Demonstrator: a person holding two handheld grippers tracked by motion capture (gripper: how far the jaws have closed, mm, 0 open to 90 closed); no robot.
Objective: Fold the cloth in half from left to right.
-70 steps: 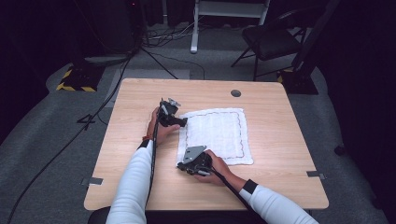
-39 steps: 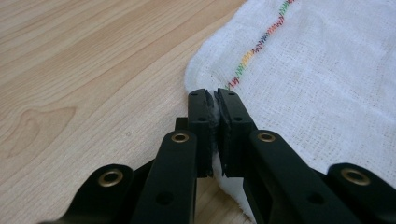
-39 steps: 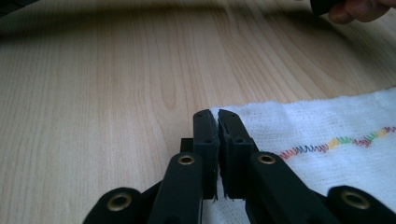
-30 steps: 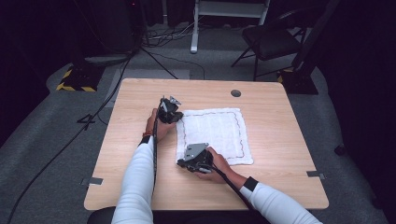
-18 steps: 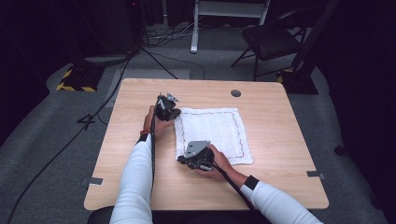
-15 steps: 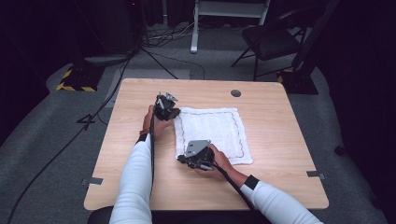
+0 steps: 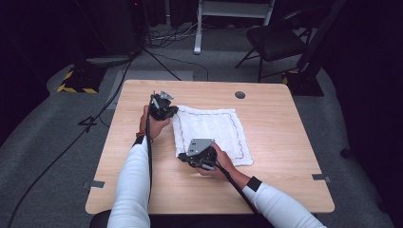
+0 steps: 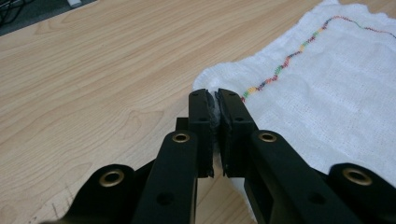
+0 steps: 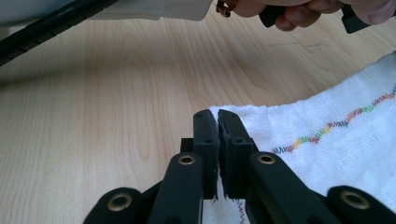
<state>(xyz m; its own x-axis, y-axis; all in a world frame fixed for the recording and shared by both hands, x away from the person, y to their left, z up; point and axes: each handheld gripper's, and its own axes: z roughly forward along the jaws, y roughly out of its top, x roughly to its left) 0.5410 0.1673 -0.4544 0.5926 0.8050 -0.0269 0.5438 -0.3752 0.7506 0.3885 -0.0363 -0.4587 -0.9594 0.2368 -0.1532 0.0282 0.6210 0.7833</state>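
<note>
Wood: the light wooden table (image 7: 285, 180) carries everything, its grain running across the top, with a small dark round cap (image 7: 240, 94) near the far edge.
Cloth: a white woven cloth (image 7: 214, 135) with a wavy multicoloured stitch line near its hem lies spread flat on the middle of the table, between the two hands.
Left gripper: the left gripper (image 7: 162, 106) sits at the cloth's far left corner; its jaws are pressed together on that corner, white fabric pinched between the pads (image 8: 215, 116).
Right gripper: the right gripper (image 7: 198, 154) sits at the cloth's near left corner; its jaws are closed on the hem there, a sliver of fabric showing between them (image 9: 217, 140).
Sleeves: both forearms wear white sleeves (image 7: 130, 185) with dark cuffs.
Cables: a black cable (image 7: 149, 156) trails from each gripper along the forearm.
</note>
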